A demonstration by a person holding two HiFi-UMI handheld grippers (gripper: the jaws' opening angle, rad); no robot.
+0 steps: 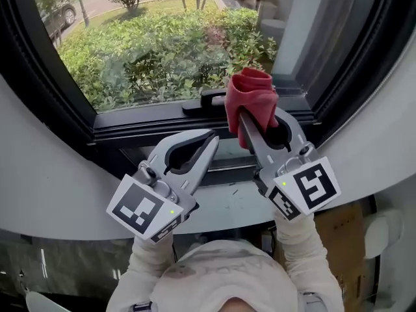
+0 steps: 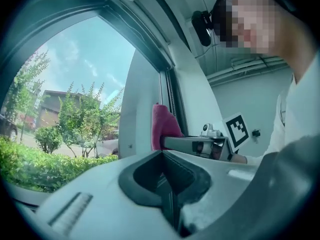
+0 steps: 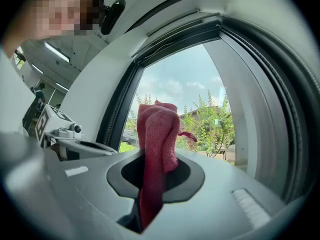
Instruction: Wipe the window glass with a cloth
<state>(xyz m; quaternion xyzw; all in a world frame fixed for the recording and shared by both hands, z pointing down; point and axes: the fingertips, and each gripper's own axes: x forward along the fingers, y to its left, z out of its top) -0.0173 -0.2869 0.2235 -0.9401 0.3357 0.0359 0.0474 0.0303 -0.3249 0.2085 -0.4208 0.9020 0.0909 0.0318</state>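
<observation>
Right gripper point(image 1: 252, 125) clamped on cloth point(image 1: 251, 95), soft and light, bunched at 12 o'clock | left gripper point(image 1: 209, 138) jaws together, empty | I'd grip low, fold facing glass point(image 1: 162, 38).

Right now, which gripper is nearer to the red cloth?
Right. The right gripper is shut on the red cloth, which bunches above its tips. The left gripper, shut and empty, sits lower to the cloth's left, not touching it.
</observation>
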